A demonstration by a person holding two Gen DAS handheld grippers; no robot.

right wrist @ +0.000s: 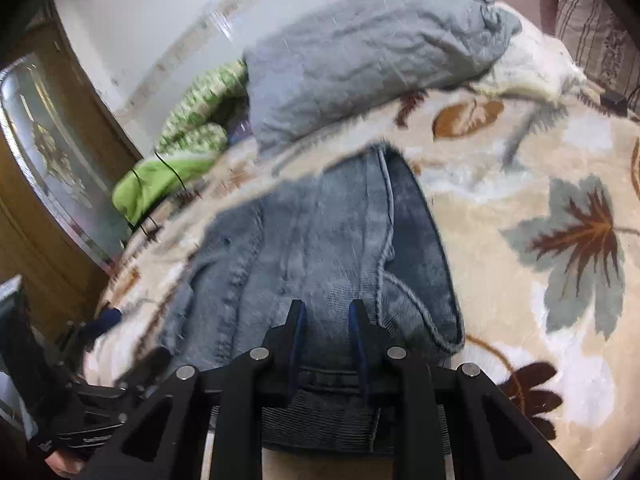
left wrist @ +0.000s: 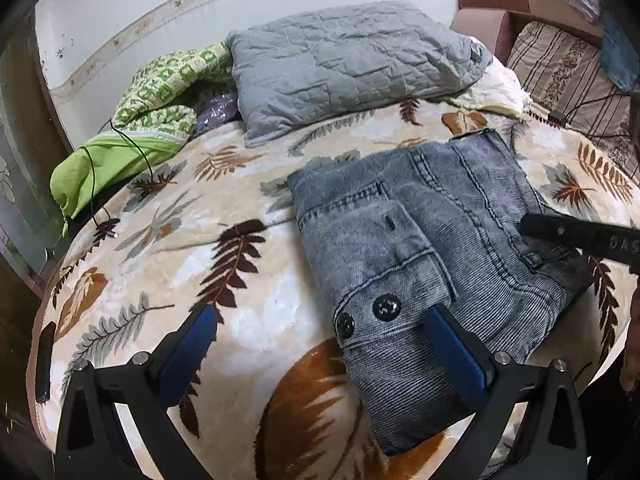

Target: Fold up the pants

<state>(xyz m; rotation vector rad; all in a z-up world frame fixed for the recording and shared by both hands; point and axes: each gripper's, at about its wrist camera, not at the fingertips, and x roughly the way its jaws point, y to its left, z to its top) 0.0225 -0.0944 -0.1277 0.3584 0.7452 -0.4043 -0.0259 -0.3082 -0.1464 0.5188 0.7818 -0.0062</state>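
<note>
**Left wrist view: jeans lying folded on the bed**

Left wrist camera is showing the jeans (left wrist: pixel 420 248) lying in a compact folded bundle on the leaf-patterned blanket (left wrist: pixel 160 240), ahead of and to the right of the left gripper (left wrist: pixel 320 328). That gripper is standing wide open, its right finger hovering over the waistband near the two buttons (left wrist: pixel 386 307), gripping nothing.

Right wrist camera, blurred, is looking down on the same jeans (right wrist: pixel 320 248). The right gripper (right wrist: pixel 327 312) is sitting partly open just over the denim, and nothing appears clamped between its fingers.

Denim is looking thick, soft and fairly heavy, likely to hold a crease but sag if lifted by one corner. Taking hold at the stiff waistband or a stacked edge, both sides together, seems safest.
</note>
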